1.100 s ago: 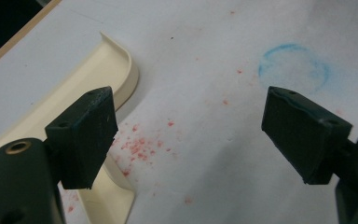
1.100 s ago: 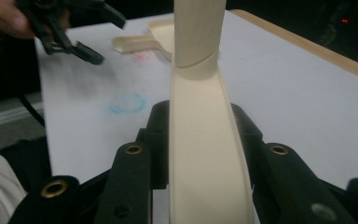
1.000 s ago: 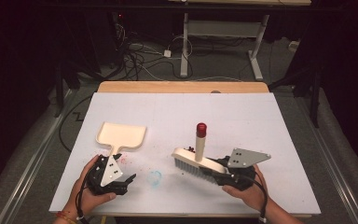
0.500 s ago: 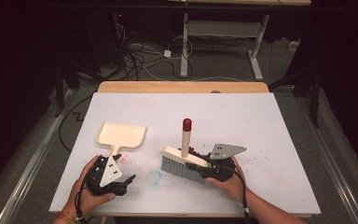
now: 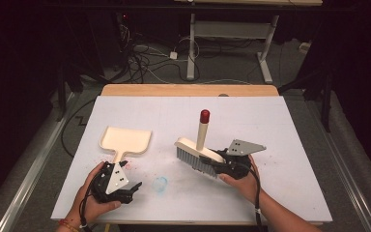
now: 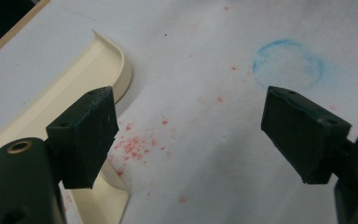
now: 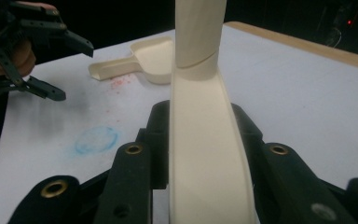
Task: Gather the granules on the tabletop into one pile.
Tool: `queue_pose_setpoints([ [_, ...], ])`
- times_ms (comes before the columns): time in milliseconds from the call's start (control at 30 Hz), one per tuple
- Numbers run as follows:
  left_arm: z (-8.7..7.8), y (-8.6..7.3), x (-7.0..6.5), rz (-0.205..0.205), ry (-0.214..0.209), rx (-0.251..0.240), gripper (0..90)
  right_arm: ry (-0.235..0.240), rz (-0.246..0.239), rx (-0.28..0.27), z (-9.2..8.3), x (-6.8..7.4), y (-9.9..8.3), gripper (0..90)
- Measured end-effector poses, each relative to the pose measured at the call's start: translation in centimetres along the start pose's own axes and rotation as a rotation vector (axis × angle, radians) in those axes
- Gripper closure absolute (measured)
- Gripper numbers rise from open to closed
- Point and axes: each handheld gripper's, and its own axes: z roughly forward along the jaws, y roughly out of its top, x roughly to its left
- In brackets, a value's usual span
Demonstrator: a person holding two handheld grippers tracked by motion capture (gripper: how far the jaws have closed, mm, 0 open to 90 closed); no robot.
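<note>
A cream hand brush with grey bristles hangs just above the white board, its handle rising to a red tip. My right gripper is shut on the brush's back, seen up close as the brush between the black jaws of the right gripper. A cream dustpan lies flat at the left, its handle toward the person. My left gripper rests near the front edge beside that handle, open; in the left gripper view only bare board shows between its jaws. Red crumbs lie beside the dustpan.
A faint blue chalk ring marks the white board between the two hands. A wooden table edge runs along the back. Beyond it are cables and desk legs on a dark floor.
My right gripper carried the brush left toward the middle of the board, then a little back to the right and farther from the front edge. The left gripper stayed where it was.
</note>
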Motion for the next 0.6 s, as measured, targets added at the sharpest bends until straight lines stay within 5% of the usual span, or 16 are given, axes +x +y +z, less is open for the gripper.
queue_pose_setpoints([
  [400, -0.1, -0.1, 0.0, -0.005, 0.015, 0.0, 17.6, -0.106, -0.035, 0.002, -3.8, -0.3, 1.5, 67.9],
  [600, -0.3, -0.1, 0.0, -0.009, 0.024, -0.003, 17.6, -0.152, -0.003, 0.02, -6.5, -1.6, 1.2, 67.8],
])
